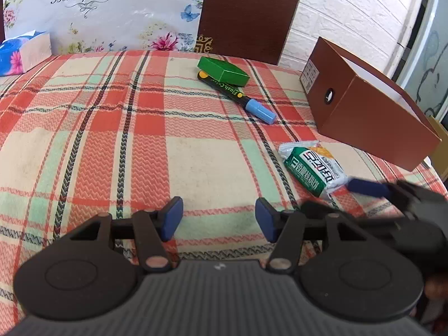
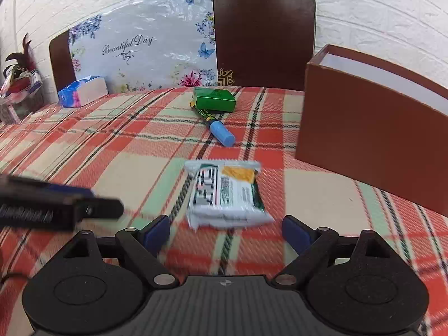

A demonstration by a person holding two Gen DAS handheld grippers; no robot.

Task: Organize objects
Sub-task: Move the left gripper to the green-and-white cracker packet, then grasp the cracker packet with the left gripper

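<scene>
A green-and-white snack packet [image 2: 225,196] lies flat on the plaid tablecloth, just ahead of my right gripper [image 2: 226,233], which is open and empty with its blue pads either side of the packet's near end. The packet also shows in the left wrist view [image 1: 313,168], with the right gripper's blue finger [image 1: 366,187] touching its near corner. My left gripper [image 1: 218,219] is open and empty over bare cloth. A green box [image 1: 224,71] lies on a black marker with a blue cap [image 1: 261,111] farther back; both also show in the right wrist view, the box [image 2: 214,100] and marker [image 2: 222,133].
An open brown cardboard box [image 2: 372,128] stands at the right, also in the left wrist view [image 1: 369,112]. A tissue pack [image 2: 82,91] sits at the far left. Two brown chair backs [image 2: 263,33] and a floral bag [image 2: 145,47] stand behind the table.
</scene>
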